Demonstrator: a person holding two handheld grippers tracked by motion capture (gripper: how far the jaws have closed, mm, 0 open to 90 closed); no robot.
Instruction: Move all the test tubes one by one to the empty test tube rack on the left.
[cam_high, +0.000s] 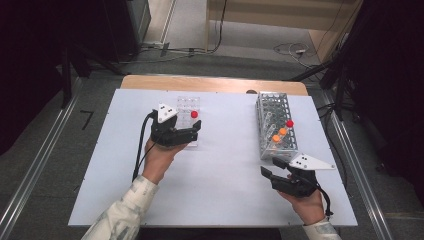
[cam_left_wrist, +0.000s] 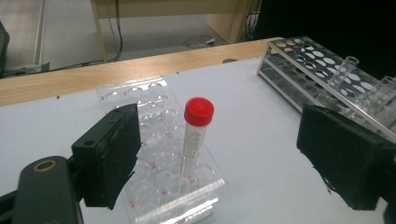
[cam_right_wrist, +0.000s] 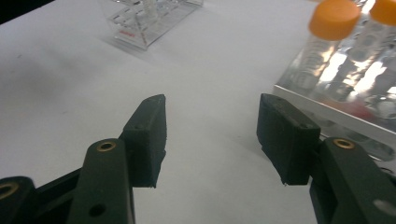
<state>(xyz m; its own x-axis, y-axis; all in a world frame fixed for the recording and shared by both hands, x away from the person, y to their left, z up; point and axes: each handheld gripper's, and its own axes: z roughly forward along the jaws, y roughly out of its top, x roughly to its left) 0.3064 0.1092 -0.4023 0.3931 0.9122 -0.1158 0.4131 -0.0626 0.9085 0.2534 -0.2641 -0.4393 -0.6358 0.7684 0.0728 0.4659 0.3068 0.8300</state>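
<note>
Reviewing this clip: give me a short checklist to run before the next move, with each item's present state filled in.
1. Red-capped tube seated upright in the clear rack: ok.
2. Left gripper open, pads off the tube: ok.
3. Right gripper open, nothing between its jaws: ok.
4. Capped tubes waiting in the metal rack: ok, two orange-capped tubes and a red one.
5. Free holes in the clear rack: ok.
6. Tube fully bottomed in its hole: cannot tell.
</note>
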